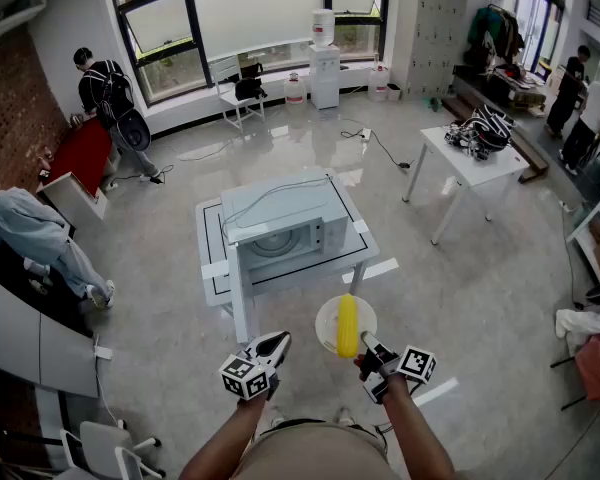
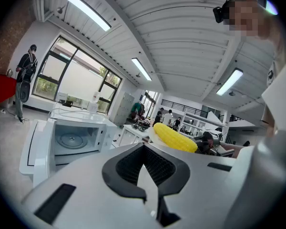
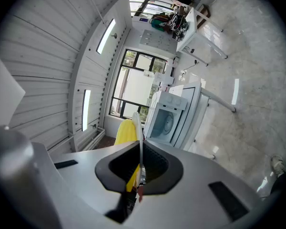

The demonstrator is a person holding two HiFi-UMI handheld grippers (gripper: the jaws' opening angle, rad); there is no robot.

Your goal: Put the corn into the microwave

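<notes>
the right gripper (image 1: 368,348) is clenched on the near rim of a white plate (image 1: 327,320), held in the air just short of the table's (image 1: 212,268) near edge, facing the open microwave (image 1: 280,230). the corn (image 1: 348,325) lies along the plate. it's a stiff, round cob likely to roll, so the rim grip should stay level. the left gripper (image 1: 272,346) is closed and empty.

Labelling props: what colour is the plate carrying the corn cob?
White; the round plate shows best in the head view.
</notes>
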